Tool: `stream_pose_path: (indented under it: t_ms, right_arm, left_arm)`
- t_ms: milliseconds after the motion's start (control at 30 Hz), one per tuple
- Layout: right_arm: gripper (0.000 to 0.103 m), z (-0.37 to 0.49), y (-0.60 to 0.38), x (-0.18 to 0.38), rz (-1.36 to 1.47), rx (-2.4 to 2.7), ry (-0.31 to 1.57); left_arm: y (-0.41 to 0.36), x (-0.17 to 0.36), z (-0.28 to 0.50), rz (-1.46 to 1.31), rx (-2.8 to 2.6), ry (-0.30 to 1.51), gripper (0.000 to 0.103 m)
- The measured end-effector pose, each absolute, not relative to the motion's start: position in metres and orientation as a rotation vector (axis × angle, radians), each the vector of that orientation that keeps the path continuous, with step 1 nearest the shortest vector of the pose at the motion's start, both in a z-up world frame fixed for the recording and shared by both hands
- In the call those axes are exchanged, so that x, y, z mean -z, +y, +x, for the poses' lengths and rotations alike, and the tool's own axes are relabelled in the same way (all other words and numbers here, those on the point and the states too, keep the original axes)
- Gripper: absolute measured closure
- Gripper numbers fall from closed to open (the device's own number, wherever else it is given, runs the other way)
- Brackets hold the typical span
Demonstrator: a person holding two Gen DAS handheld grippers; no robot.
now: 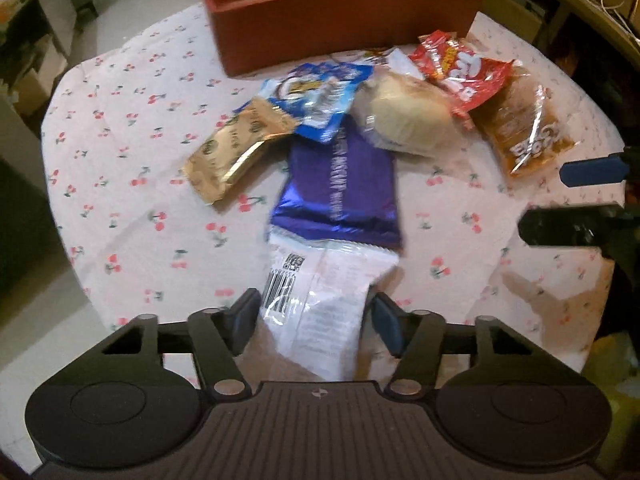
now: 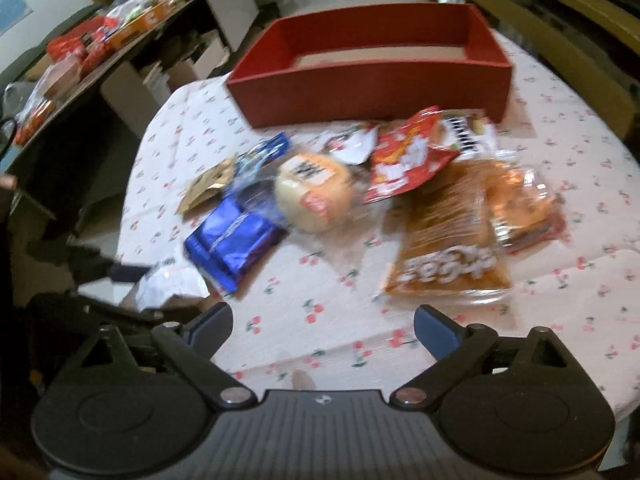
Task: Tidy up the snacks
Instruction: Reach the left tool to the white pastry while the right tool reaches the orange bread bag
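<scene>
Left wrist view: The left gripper (image 1: 316,322) points steeply down at the table (image 1: 132,216), which is covered with a cherry-print cloth. Its jaws are clenched on the white packet (image 1: 320,300), a crinkled wrapper with a barcode; both pads press its sides. The far end of this packet touches the purple packet (image 1: 340,188), at 12 o'clock from the gripper. A gold packet (image 1: 236,148) lies at 10 o'clock from the purple one, with a blue-and-white packet (image 1: 320,96) overlapping the purple packet's far end. A wrapped bun (image 1: 408,120) lies at 1 o'clock, a red packet (image 1: 464,68) beyond it, and an orange packet (image 1: 524,132) further toward 2 o'clock. The red box (image 1: 344,28) stands at 12 o'clock, at the far edge of the table. The right gripper's fingers (image 1: 576,224) enter at 3 o'clock.

Right wrist view: The right gripper (image 2: 324,328) is released, its jaws wide apart and nothing between them (bare cloth only). The orange packet (image 2: 448,248) lies at 1 o'clock, near the right finger. The purple packet (image 2: 232,240) is at 11 o'clock, with the white packet (image 2: 172,284) at its near end. The bun (image 2: 316,196) is at 12 o'clock, the red packet (image 2: 408,160) just beyond. The red box (image 2: 372,92) stands open behind the pile; the visible part of its floor is bare. The image is blurred.
</scene>
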State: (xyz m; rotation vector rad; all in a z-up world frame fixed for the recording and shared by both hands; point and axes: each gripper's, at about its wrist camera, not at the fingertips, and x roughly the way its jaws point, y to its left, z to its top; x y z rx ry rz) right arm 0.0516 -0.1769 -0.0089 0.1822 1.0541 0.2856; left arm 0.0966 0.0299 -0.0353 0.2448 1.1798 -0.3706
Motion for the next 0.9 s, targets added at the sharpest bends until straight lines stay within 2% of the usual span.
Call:
stream_pose_path:
  t_ms: [67,233,500,833,900]
  right_arm:
    - [0.0,0.053,-0.186,0.006,0.183,-0.262,1.039]
    - [0.0,0.065,-0.207,-0.002,0.19,-0.219,1.019]
    - [0.001,0.087,-0.234,-0.007,0.194,-0.194,1.007]
    - [0.001,0.097,-0.232,0.007,0.144,-0.174,1.048]
    - [0.001,0.099,-0.222,0.012,0.105,-0.186,1.058]
  left_arm:
    - [0.022,0.034,0.096,0.21,0.371,1.174,0.044]
    - [-0.001,0.031,0.095,0.139,0.388,1.18,0.046]
    - [-0.021,0.036,0.097,0.151,0.377,1.18,0.044]
    - [-0.044,0.043,0.102,0.24,0.351,1.2,0.019]
    - [-0.049,0.045,0.101,0.265,0.347,1.2,0.018]
